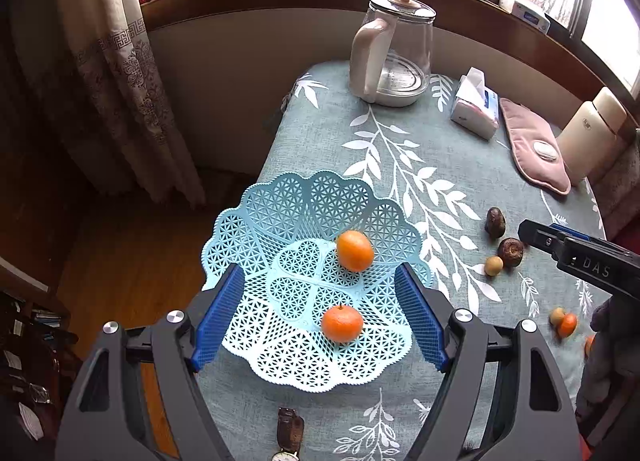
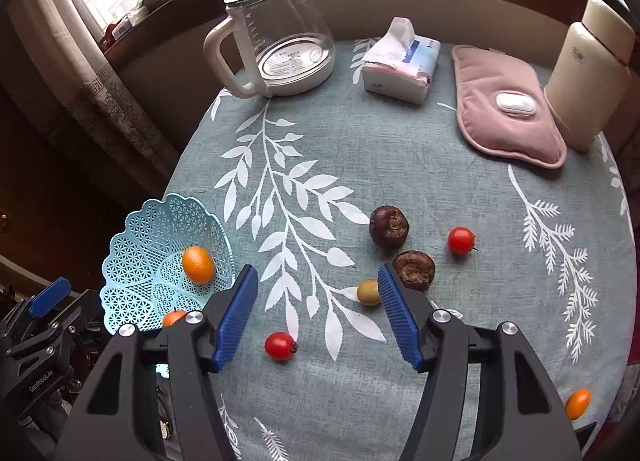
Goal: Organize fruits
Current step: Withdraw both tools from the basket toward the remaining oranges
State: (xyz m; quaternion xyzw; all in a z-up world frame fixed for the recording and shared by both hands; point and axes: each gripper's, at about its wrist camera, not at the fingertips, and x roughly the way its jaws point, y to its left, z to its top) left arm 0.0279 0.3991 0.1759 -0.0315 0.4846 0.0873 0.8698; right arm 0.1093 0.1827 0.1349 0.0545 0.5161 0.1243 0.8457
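A light blue lattice basket (image 1: 280,201) sits at the table's left edge with two oranges in it, one at the back (image 1: 354,250) and one nearer (image 1: 342,323). My left gripper (image 1: 320,313) hangs open just over the basket and holds nothing. My right gripper (image 2: 318,313) is open above the cloth, also holding nothing. A red tomato (image 2: 280,346) lies between its fingers, lower down. A small yellowish fruit (image 2: 368,292) and a dark brown fruit (image 2: 414,269) lie by its right finger. Beyond are another dark fruit (image 2: 389,226), a second tomato (image 2: 461,240) and a small orange fruit (image 2: 578,404).
A glass kettle (image 2: 280,33), a tissue pack (image 2: 400,61), a pink pad (image 2: 508,109) and a cream canister (image 2: 592,69) stand at the back. A wristwatch (image 1: 290,433) lies near the front. The table drops off to a wooden floor on the left.
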